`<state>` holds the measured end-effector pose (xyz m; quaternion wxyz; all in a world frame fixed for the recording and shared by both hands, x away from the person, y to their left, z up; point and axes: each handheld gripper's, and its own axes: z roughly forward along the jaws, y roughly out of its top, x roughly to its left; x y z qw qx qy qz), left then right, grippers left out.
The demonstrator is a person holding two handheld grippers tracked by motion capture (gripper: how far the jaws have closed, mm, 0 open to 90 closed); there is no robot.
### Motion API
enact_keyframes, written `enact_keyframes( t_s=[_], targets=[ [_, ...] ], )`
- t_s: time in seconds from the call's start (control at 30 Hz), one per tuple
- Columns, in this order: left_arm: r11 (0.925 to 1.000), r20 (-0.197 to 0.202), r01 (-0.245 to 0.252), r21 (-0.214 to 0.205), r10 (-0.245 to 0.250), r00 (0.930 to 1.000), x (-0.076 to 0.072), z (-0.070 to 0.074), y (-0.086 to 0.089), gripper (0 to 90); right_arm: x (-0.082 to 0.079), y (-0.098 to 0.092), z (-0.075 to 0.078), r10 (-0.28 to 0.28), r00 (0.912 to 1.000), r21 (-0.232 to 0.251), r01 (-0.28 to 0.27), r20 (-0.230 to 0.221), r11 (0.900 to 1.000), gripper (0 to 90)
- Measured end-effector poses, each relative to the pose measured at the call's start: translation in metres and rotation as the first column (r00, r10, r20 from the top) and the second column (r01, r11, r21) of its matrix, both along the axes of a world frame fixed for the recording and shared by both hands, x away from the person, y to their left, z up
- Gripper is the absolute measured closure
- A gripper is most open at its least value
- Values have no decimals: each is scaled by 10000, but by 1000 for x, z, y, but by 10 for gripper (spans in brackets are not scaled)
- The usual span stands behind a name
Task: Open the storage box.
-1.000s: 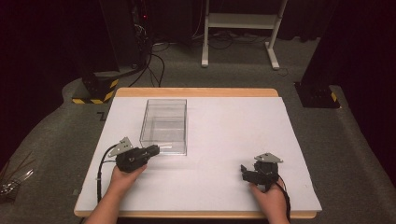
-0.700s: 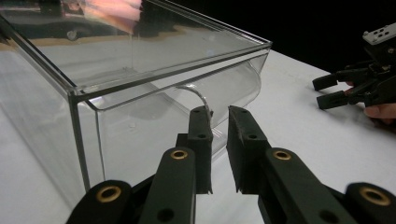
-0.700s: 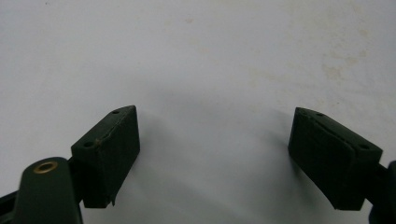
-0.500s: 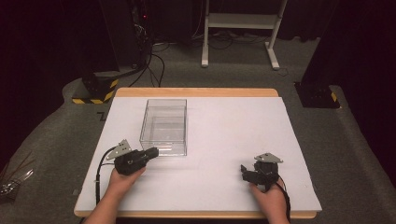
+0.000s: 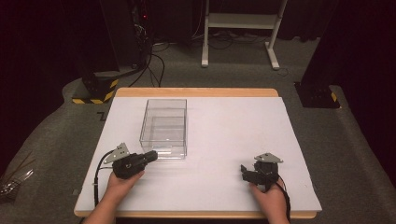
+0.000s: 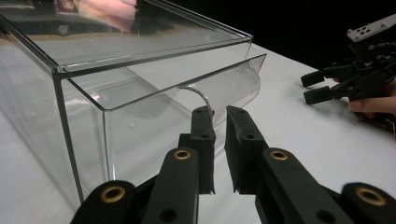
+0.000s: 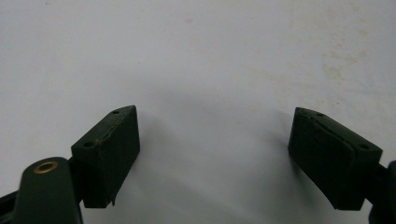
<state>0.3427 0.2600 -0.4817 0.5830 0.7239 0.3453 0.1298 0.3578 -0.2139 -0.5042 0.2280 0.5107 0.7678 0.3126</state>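
— Where is the clear box (image 5: 164, 127)?
— On the left half of the white table (image 5: 224, 140), its near end just beyond the left gripper (image 6: 219, 149).
— And that gripper's grip?
— Jaws have just been closing, now nearly together on the box's thin curved front lip (image 6: 198, 94).
— The right gripper (image 7: 212, 154)?
— Wide open, empty, near right.
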Motion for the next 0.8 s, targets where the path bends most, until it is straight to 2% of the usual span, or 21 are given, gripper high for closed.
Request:
enact_keyframes(
  t_s=[0.8],
  targets=[
    [9996, -43, 92, -275, -94, 9999, -19, -2, 1, 826, 0, 0, 0, 0, 10000, 6, 0, -5, 10000, 167]
  ],
)
